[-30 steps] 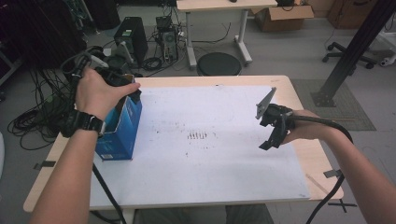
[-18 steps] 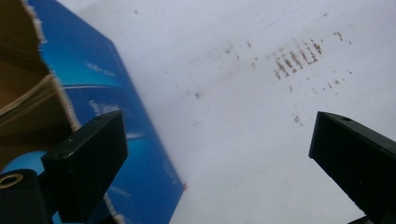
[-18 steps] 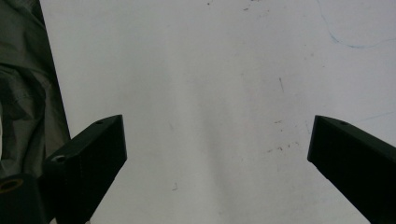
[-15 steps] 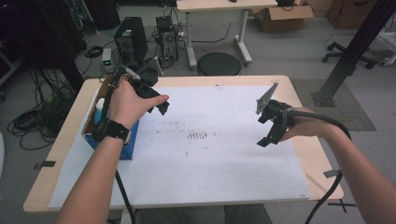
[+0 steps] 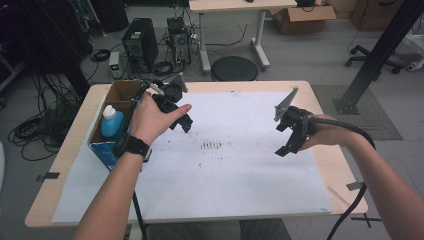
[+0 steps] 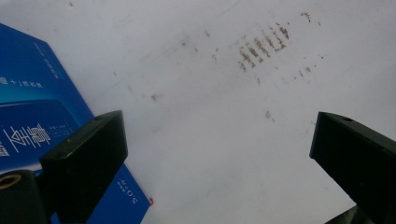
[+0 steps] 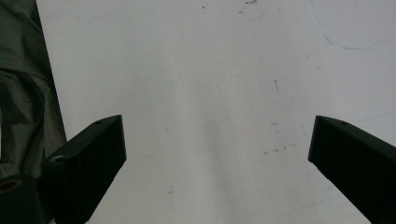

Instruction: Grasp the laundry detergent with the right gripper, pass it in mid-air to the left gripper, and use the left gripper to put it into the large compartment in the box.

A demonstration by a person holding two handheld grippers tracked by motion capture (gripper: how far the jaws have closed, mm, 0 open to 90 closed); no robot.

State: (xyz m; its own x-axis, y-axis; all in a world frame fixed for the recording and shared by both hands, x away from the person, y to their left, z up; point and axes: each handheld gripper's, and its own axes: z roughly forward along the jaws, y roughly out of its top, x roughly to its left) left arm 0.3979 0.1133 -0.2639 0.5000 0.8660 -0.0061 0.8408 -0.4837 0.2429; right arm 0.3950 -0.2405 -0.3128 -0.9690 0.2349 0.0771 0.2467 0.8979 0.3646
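Observation:
An open cardboard box (image 5: 107, 145) with blue printed sides stands at the table's left, and a blue and white bottle (image 5: 111, 122) stands upright inside it. My left gripper (image 5: 182, 120) hovers just right of the box over the white paper sheet (image 5: 225, 185). Its jaws have just been opening and stand open with nothing between them. In the left gripper view the left gripper (image 6: 219, 135) looks down on bare paper, with the box's blue side (image 6: 32, 112) at the left. My right gripper (image 5: 281, 137) is open over the paper's right part; in its own view the right gripper (image 7: 217, 135) holds nothing.
Brown smudge marks (image 5: 212, 146) dot the paper's middle; the same marks (image 6: 261, 46) lie ahead of the left jaws. Dark fabric (image 7: 23, 93) lies past the paper's edge. The wooden table rim (image 5: 345, 200) frames the sheet. A computer tower (image 5: 140, 47) and a round stool (image 5: 234, 68) stand behind the table.
My left hand has left the top of the box and moved right and down over the paper, uncovering the bottle inside. The right hand has stayed still.

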